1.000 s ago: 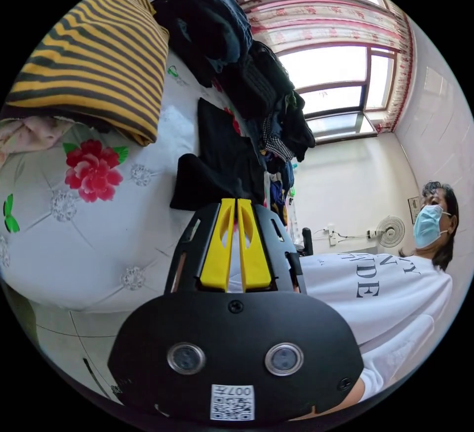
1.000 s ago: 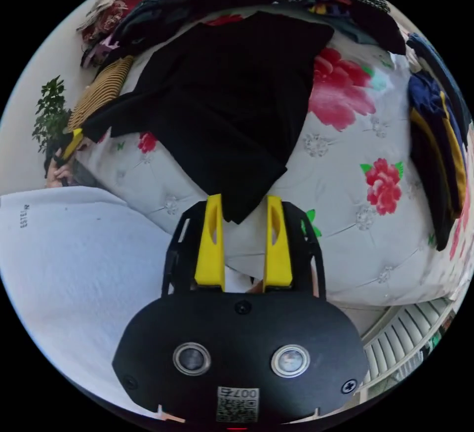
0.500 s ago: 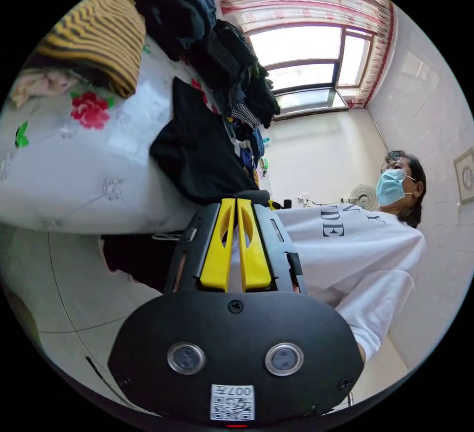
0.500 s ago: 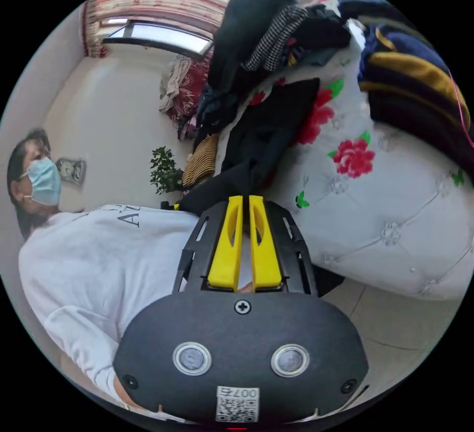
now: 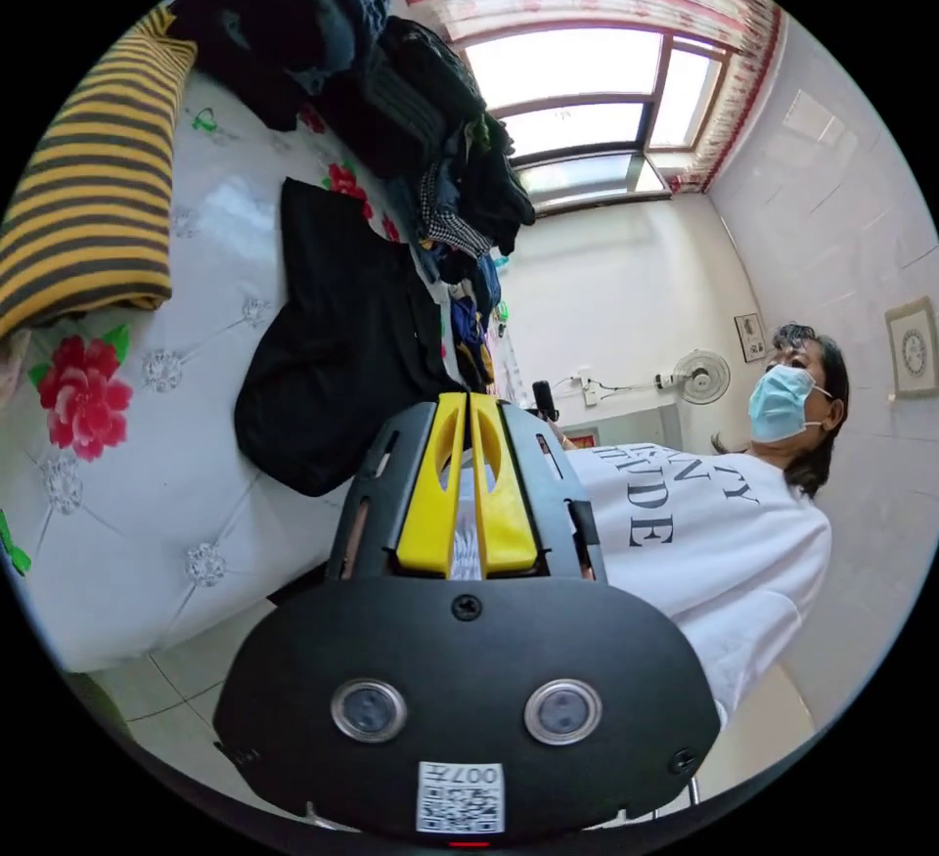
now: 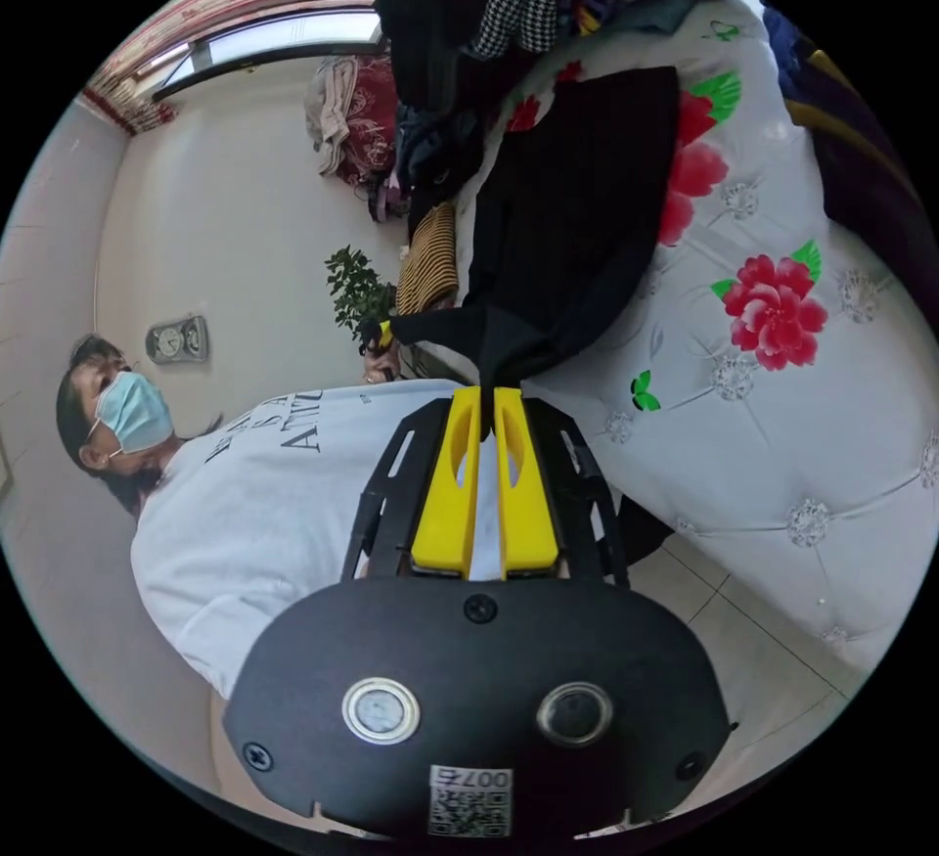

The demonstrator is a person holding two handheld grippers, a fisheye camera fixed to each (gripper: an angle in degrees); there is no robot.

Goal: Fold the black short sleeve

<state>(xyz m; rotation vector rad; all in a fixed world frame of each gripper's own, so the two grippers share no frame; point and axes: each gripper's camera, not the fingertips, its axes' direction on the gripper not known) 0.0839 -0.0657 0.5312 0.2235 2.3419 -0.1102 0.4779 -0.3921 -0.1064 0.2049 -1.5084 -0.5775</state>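
Shirt [image 5: 342, 347] lies on the bed [image 5: 147, 504], near its edge, w/ one end pulled off toward the right gripper [image 6: 486, 398]. Striped folded piece [image 5: 88, 201] sits on the bed beside the shirt, apart from it. Clothes heap [image 5: 430, 122] piled behind the shirt, window [image 5: 577, 103] beyond. Person [image 5: 704, 523] stands just off the bed edge, w/ left gripper [image 5: 467, 403] between person and shirt. Plant [image 6: 354, 293] by the wall past the bed's far end.

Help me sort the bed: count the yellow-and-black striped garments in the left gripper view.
1: the striped garment lies folded on the floral bedspread, beside the black short sleeve. The clothes pile may hide others.
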